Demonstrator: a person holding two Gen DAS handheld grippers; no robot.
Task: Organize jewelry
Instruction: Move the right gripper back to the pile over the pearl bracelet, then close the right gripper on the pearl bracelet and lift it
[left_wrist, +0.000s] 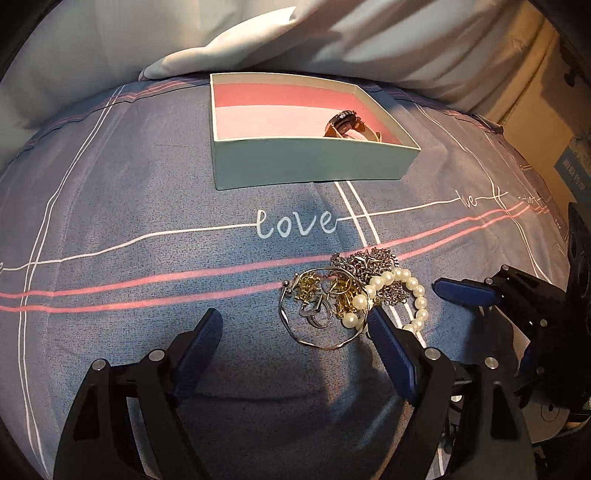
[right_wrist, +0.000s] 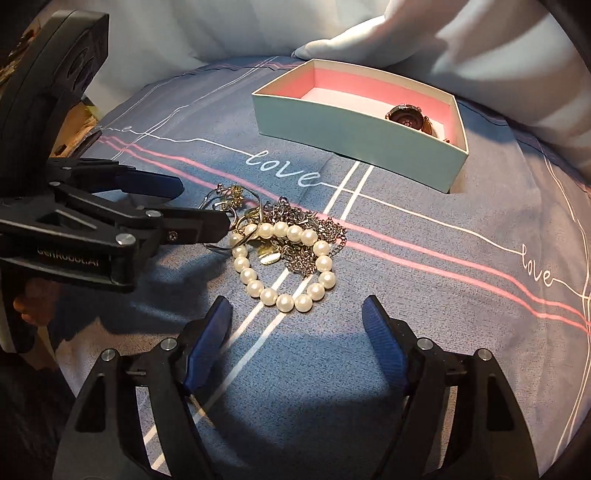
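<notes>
A tangled jewelry pile lies on the blue bedsheet: a pearl bracelet (left_wrist: 402, 295) (right_wrist: 284, 266), a silver chain (left_wrist: 376, 262) (right_wrist: 314, 236), gold pieces (left_wrist: 332, 291) (right_wrist: 236, 195) and a thin silver bangle (left_wrist: 314, 332). An open box (left_wrist: 295, 162) (right_wrist: 354, 144) with pink lining holds a watch (left_wrist: 345, 123) (right_wrist: 408, 116). My left gripper (left_wrist: 295, 325) (right_wrist: 199, 203) is open, its right finger touching the pile's near edge. My right gripper (right_wrist: 295, 314) (left_wrist: 443, 288) is open, just short of the pearl bracelet.
A white pillow or duvet (left_wrist: 332, 37) (right_wrist: 443, 44) lies behind the box. The sheet has white and pink lines and the word "love" (left_wrist: 295, 223). Cardboard boxes (left_wrist: 546, 129) stand off the bed's right side.
</notes>
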